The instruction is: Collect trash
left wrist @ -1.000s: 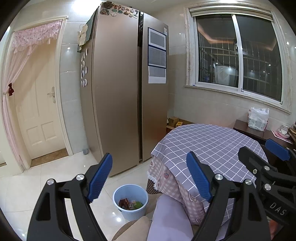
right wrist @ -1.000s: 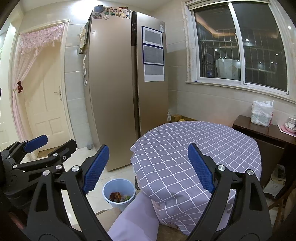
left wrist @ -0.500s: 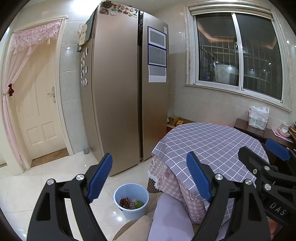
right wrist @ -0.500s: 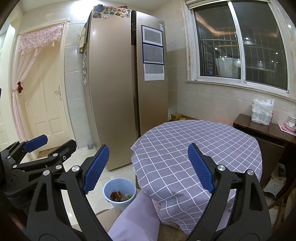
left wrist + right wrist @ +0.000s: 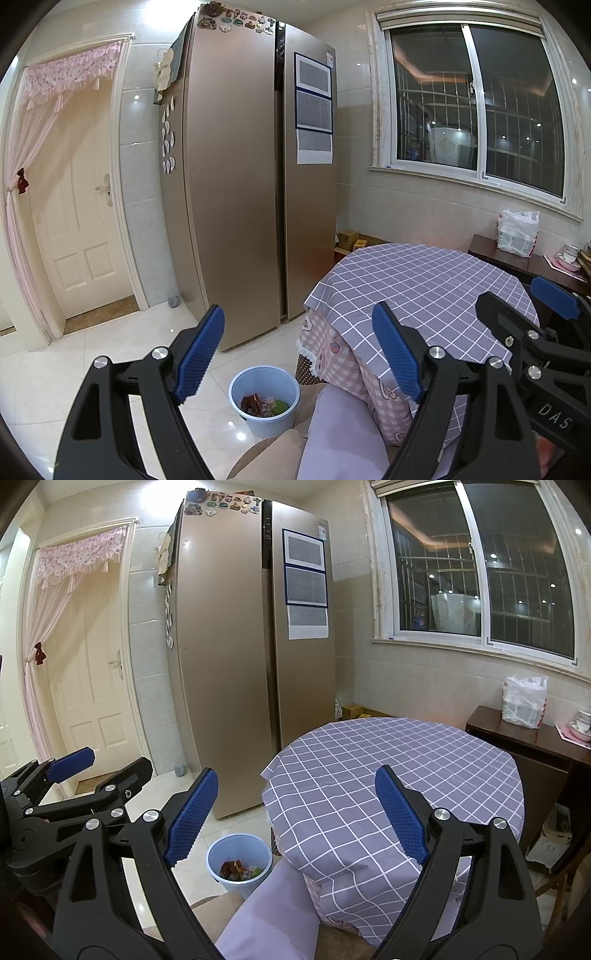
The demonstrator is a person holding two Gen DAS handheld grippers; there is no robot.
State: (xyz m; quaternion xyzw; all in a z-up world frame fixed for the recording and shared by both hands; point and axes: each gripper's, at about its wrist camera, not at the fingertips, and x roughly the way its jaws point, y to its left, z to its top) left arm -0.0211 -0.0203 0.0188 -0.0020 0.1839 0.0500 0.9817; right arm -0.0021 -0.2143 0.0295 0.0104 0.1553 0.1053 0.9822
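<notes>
Table: round table, purple checked cloth, bare top.
Floor: blue bin holding trash, beside table.
Grippers: left gripper and right gripper both spread, empty.

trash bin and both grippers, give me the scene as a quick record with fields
left gripper: open, empty, held above the floor
right gripper: open, empty
trash bin: light blue, on the tiled floor beside the table, wrappers and scraps inside
table: round, purple checked cloth, nothing visible on top
fridge: behind the bin, doors closed
</notes>
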